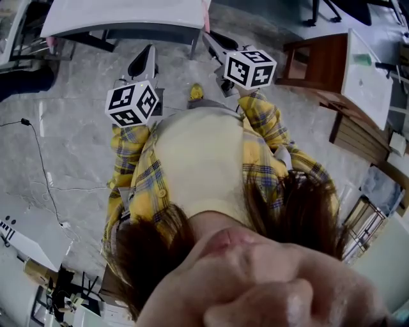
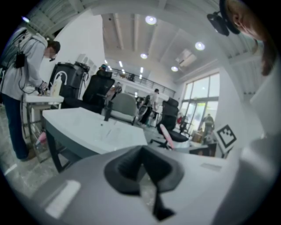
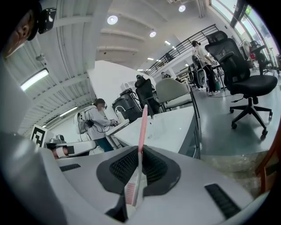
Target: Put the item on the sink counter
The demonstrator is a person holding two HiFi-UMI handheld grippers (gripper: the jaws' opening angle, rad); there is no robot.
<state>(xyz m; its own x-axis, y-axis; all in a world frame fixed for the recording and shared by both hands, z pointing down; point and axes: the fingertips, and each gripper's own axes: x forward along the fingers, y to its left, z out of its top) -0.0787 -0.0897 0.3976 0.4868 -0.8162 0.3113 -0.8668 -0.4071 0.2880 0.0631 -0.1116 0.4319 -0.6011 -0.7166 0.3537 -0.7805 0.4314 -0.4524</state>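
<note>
A pink toothbrush point(image 3: 141, 140) stands upright between the jaws of my right gripper point(image 3: 138, 172), which is shut on it with the bristle head low near the camera. In the head view the right gripper point(image 1: 216, 42) is held out ahead of the body, close to the corner of the white sink counter point(image 1: 121, 16). My left gripper point(image 1: 144, 62) is beside it, and its dark pads point(image 2: 127, 169) meet with nothing between them. The sink counter point(image 2: 88, 129) with a dark faucet point(image 2: 106, 110) lies just ahead; the toothbrush point(image 2: 166, 134) shows to the right.
A wooden chair-like frame point(image 1: 319, 64) with a white top stands at the right. A black office chair point(image 3: 241, 74) is on the floor beyond the counter. A person point(image 2: 19, 79) works at a small table on the far side. A cable point(image 1: 39, 156) runs over the marble floor.
</note>
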